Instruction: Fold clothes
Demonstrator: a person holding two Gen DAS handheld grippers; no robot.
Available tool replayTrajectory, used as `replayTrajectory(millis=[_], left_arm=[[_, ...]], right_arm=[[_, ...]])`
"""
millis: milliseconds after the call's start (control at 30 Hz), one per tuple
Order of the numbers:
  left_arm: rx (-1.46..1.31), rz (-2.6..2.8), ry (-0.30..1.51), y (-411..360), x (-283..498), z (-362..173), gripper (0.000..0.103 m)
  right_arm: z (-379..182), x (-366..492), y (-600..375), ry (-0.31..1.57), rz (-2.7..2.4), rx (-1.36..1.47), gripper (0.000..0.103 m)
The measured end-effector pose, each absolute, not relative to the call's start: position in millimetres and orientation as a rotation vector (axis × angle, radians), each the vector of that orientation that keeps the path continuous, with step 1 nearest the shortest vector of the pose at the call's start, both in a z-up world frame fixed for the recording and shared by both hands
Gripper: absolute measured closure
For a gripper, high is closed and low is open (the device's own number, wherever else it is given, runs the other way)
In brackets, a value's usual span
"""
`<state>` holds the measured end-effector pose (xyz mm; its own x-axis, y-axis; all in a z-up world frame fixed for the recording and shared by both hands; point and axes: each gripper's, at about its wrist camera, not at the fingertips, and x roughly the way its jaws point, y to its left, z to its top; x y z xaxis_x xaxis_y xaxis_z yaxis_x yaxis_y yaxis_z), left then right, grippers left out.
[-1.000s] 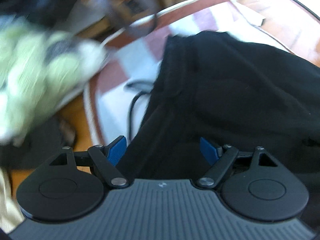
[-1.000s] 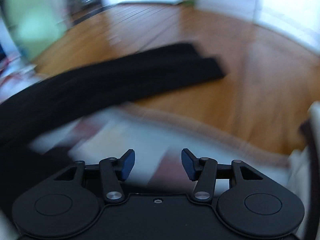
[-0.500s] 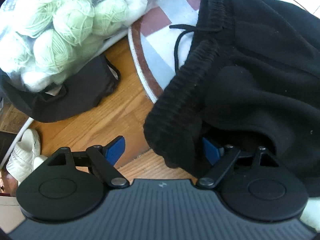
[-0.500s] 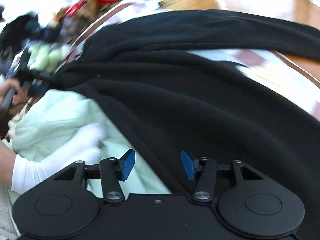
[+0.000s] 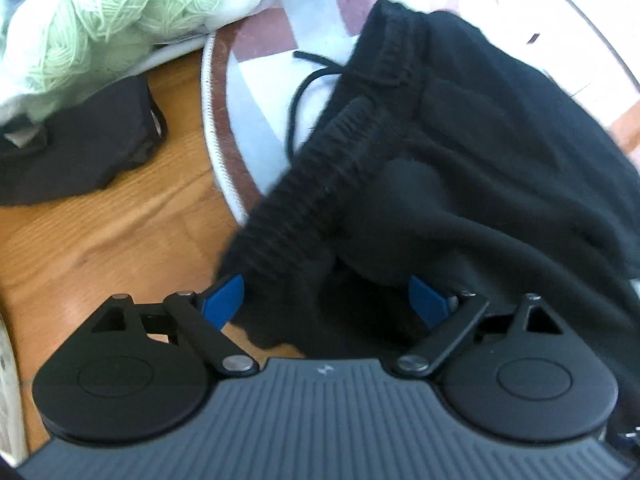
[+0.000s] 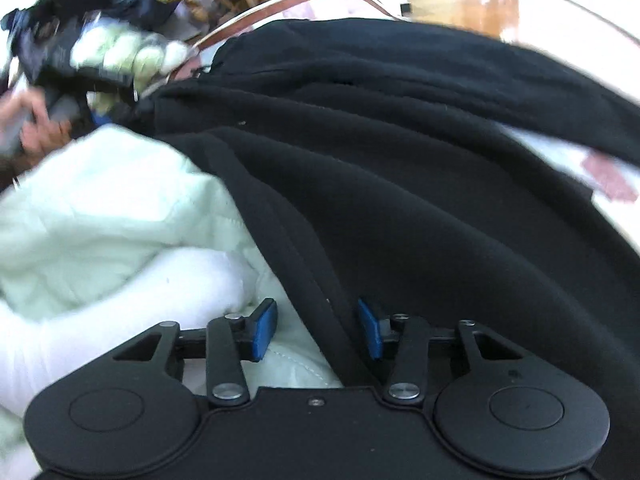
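Black sweatpants (image 5: 460,152) lie bunched on a patterned rug (image 5: 256,92), ribbed waistband (image 5: 320,184) and a drawstring (image 5: 300,92) toward me. My left gripper (image 5: 326,300) is open, its blue pads either side of the waistband corner, which sits between them. In the right wrist view the same black pants (image 6: 400,168) spread across the rug. My right gripper (image 6: 318,330) is open, straddling the pants' edge where it overlaps a pale green quilted garment (image 6: 112,216).
A bag of pale green yarn balls (image 5: 80,20) and a dark cloth (image 5: 76,148) lie on the wooden floor (image 5: 100,248) left of the rug. A cluttered pile (image 6: 160,8) lies beyond the pants. A white sleeve (image 6: 100,312) crosses the lower left.
My left gripper has moved closer, so the waistband corner now sits between its pads. My right gripper has swung from the floor and pant legs to the pants' edge over the pale garment.
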<state>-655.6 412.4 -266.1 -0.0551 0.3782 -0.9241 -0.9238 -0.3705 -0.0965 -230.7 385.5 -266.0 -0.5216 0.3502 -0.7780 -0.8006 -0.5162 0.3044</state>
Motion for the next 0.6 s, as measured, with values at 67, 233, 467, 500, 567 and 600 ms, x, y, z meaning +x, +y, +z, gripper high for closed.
replayTrajectory(millis=[67,233,467,500,567,600], left_arm=[[-1.131,1.668,0.77,420.4,-653.5,-273.4,0.013],[-1.155,1.692,0.711,421.3,-660.0,-276.4,0.01],[-1.129,1.607,0.638,421.4,-657.6,-258.5,0.026],[-1.119,1.581,0.603,418.7,-656.0,-253.6,0.029],[-1.137,1.558,0.561,416.3,-653.8,-251.9,0.029],[-1.16,1.558,0.557,416.4,-652.9,-255.1,0.028]], right_arm=[[-270.7,-230.3,394.9,0.913,2.062,-0.833,0.053],[-264.0,-245.5,399.3,0.803,2.077,-0.814,0.095],[-201.3,-176.6,407.6,0.796,2.053,-0.442,0.099],[-200.6,-169.7,411.9,0.8,2.013,-0.431,0.098],[-209.3,-168.5,418.5,0.792,1.961,-0.507,0.098],[-216.9,-171.2,419.6,0.776,1.95,-0.571,0.098]])
